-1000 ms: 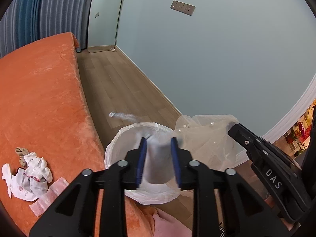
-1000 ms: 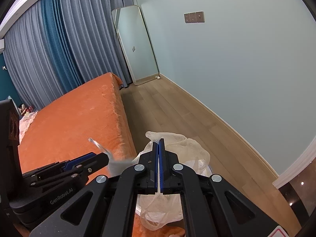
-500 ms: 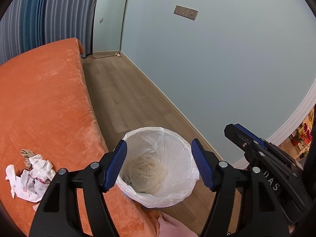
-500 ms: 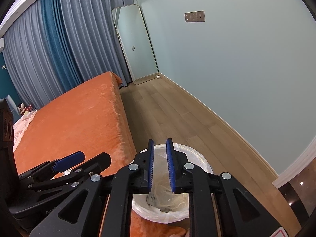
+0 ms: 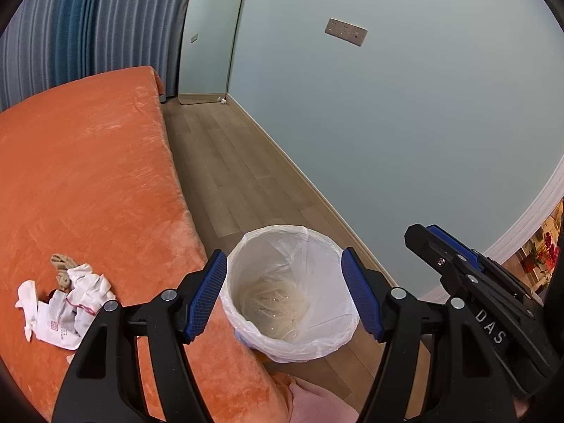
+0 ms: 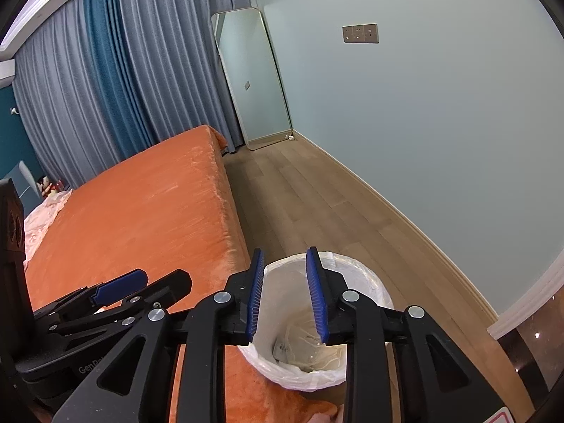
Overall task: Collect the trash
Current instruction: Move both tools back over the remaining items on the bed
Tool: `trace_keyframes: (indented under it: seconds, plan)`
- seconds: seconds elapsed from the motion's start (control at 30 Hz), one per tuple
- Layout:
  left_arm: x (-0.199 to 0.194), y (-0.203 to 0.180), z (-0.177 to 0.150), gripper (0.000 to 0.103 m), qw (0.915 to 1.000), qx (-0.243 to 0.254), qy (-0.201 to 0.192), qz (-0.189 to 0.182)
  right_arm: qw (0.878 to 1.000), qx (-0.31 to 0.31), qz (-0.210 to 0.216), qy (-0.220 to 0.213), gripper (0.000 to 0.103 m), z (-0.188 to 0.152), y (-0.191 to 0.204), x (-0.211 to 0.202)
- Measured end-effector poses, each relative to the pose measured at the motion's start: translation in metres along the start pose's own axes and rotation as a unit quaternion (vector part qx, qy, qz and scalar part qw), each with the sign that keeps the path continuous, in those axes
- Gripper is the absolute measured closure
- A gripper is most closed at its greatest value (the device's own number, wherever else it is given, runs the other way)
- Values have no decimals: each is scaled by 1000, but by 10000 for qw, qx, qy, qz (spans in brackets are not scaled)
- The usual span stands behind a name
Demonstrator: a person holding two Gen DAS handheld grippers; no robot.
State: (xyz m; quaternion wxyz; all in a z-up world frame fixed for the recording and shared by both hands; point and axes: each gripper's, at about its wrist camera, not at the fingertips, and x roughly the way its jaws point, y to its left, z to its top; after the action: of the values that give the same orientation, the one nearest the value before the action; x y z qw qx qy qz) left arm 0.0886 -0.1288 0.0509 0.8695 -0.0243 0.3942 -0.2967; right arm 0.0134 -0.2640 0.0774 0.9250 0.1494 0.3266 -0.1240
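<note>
1. The left gripper [image 5: 283,294] hangs over a white-lined trash bin [image 5: 292,343] beside an orange bed [image 5: 88,183]; its blue-padded jaws are spread wide, one on each side of the bin's mouth, with nothing between them.
2. The right gripper [image 6: 287,292] is poised above the same trash bin [image 6: 366,282]; its jaws are parted by a moderate gap and grip nothing.
3. Crumpled clear plastic [image 5: 273,303] lies at the bottom of the liner; seen from the right wrist, a pale scrap [image 6: 285,347] lies among it.
4. A heap of white wrappers and tissue [image 5: 67,308] rests on the bed cover, well apart from the bin and left of the left gripper.
5. The bin stands on wood flooring [image 5: 225,162], just beside the bed's edge; a mirror [image 6: 252,77] leans against the wall by grey-blue curtains [image 6: 105,81].
</note>
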Motion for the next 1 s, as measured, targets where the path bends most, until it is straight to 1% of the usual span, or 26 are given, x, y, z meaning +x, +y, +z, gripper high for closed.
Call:
trace_keyframes:
  seconds: [0.13, 0.3, 0.47, 0.6, 0.7, 0.77, 1.0]
  plan:
    - [-9, 16, -7, 39, 9999, -133, -28, 79, 9999, -78, 78, 13, 71, -4, 13, -2]
    - [-23, 43, -19, 34, 9990, -369, -55, 253, 9995, -232, 220, 77, 68, -12, 37, -2]
    - [-38, 75, -30, 33, 9973, -613, -72, 387, 9985, -388, 362, 159, 60, -22, 64, -3]
    - [-48, 103, -42, 33, 9951, -827, -69, 529, 9970, -536, 489, 286, 60, -32, 88, -1]
    - [-57, 127, -52, 33, 9929, -971, -76, 679, 9954, -643, 587, 400, 59, -43, 107, 2]
    - [-63, 141, -57, 33, 9915, -1048, -89, 768, 9942, -709, 647, 481, 54, -50, 119, 3]
    - [-79, 202, -78, 33, 9827, -1457, -81, 1140, 9883, -965, 844, 822, 53, -84, 158, 14]
